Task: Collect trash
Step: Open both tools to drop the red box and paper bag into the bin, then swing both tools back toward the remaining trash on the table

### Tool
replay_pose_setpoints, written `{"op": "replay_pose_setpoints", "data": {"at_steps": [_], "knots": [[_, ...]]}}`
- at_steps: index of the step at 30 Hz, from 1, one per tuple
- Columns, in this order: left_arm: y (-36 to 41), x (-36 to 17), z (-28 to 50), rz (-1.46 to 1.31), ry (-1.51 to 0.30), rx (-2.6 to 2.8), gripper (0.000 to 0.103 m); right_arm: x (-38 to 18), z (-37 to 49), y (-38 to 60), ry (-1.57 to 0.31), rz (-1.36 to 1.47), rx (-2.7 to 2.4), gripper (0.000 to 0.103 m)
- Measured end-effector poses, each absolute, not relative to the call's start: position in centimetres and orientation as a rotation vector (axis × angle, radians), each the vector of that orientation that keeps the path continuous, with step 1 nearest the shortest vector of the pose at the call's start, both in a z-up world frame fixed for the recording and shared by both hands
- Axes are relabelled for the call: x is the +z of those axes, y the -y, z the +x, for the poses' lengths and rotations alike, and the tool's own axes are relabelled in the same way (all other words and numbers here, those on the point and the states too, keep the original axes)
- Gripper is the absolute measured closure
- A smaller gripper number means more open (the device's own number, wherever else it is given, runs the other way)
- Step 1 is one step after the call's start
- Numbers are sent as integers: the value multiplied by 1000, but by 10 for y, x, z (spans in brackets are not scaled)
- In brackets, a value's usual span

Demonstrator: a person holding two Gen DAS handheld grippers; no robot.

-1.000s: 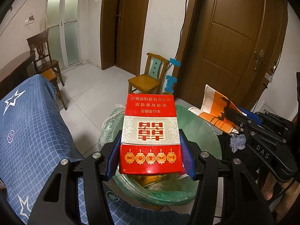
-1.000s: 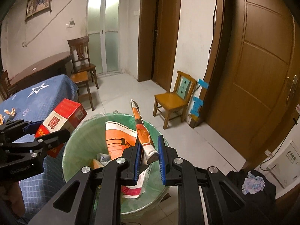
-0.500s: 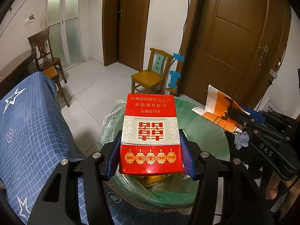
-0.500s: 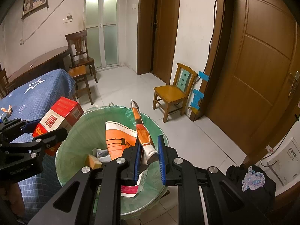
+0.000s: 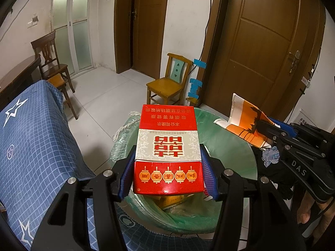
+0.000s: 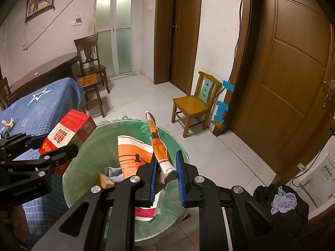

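Tools tilt down over the green-lined bin (image 6: 88,146), left (image 5: 167,179) clamping red box (image 5: 167,146), right (image 6: 166,175) clamping orange wrapper (image 6: 134,154).

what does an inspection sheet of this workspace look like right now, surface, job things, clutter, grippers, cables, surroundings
surface: blue checked star-print tablecloth beside the bin.
job's things: round bin with green plastic liner, scraps inside; red and white cardboard box; orange and white crumpled paper packet.
clutter: crumpled pale cloth on a dark heap.
grippers: left gripper clamps the box; right gripper holds the packet above the bin.
cables: black cable along the door frame.
surroundings: small yellow wooden chair, brown doors, tiled floor.
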State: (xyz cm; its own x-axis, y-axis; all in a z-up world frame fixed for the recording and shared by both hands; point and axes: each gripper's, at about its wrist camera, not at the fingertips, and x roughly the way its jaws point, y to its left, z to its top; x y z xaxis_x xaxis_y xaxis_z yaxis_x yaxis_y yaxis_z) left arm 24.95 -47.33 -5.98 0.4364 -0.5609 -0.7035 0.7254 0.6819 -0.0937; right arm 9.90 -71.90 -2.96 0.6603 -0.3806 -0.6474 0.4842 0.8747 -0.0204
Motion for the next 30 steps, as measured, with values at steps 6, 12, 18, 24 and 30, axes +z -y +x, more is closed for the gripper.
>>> {"op": "replay_pose_setpoints", "data": {"at_steps": [6,12,18,24,30], "knots": [[475,-61,250,240,-782,-812,49,-27,99,717,-682,159,-495,85],[476,-64,250,255,-777,-795,19,-24,92,715,-658,173,-510,47],[470,-65,253,243,-785,-779,18,-23,88,712,-658,191,-512,47],[468,-62,251,247,-780,-787,18,-21,88,710,-656,191,-506,46],[470,-59,250,247,-781,-788,18,-20,87,711,-657,191,-505,45]]}}
